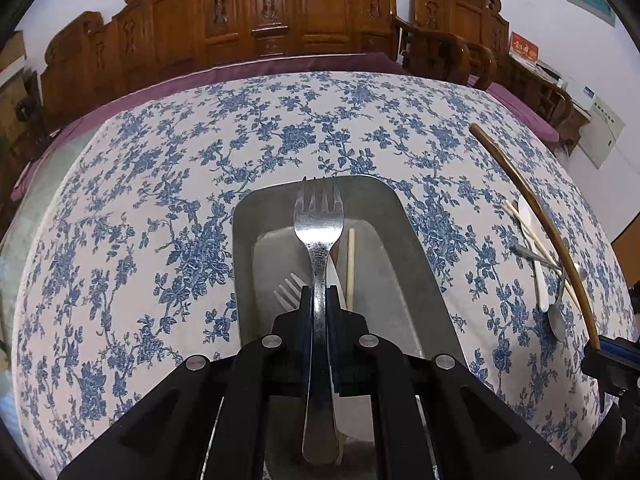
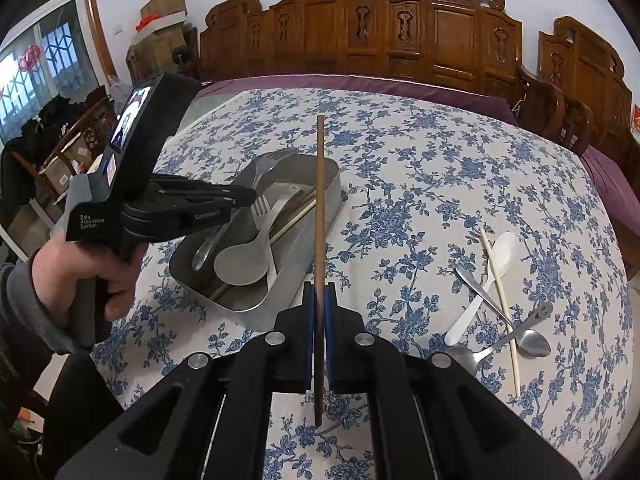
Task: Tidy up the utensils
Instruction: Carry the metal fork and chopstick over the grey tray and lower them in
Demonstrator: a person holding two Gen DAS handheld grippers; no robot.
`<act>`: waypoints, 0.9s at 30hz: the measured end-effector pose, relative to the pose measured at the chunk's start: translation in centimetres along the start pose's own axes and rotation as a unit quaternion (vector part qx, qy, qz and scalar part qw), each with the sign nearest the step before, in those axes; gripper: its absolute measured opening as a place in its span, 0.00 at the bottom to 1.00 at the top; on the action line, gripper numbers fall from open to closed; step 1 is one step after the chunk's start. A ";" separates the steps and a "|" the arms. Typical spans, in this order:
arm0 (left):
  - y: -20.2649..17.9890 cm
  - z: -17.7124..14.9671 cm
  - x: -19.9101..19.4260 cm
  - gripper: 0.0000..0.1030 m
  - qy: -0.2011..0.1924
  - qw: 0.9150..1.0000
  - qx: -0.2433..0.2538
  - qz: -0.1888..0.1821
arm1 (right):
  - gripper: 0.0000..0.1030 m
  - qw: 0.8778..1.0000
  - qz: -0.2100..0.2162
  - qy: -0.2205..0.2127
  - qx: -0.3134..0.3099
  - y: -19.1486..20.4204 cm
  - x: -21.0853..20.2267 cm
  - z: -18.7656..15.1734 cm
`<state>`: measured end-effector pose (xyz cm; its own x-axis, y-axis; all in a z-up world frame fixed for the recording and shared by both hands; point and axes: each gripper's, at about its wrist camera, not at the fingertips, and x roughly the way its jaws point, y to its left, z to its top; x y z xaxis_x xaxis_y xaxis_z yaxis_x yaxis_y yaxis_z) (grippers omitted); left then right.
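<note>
Pointing tines-forward over tray (image 1: 400, 216), steel fork (image 1: 319, 224) in left tongs (image 1: 319, 300)

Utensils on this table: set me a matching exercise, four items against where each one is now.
Items:
1. metal fork
2. brown chopstick
3. white plastic spoon
4. white plastic fork

Places:
A. lying in the metal tray
B. clamped in the right gripper
C. on the tablecloth, in the loose pile
D. clamped in the left gripper, over the tray

Pairs: 1-D, 2-B, 3-C, 4-A
</note>
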<state>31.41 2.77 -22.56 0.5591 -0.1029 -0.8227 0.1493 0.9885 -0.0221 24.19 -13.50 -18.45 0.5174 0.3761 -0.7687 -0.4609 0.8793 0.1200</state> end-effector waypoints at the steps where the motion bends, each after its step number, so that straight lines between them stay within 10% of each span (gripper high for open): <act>1: 0.0 0.0 0.0 0.06 0.002 1.000 0.000 -0.001 | 0.06 1.000 0.000 0.001 0.000 0.1 0.1 0.0; 27: 4.5 -1.3 -7.8 0.15 -0.062 0.998 -0.006 0.010 | 0.06 0.999 0.035 0.014 0.015 4.0 7.0 4.9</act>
<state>26.62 8.16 -17.00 0.6590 -0.0962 -0.7460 0.1279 0.9917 -0.0148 29.47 -5.90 -20.31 0.4638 0.4295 -0.7749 -0.4734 0.8595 0.1931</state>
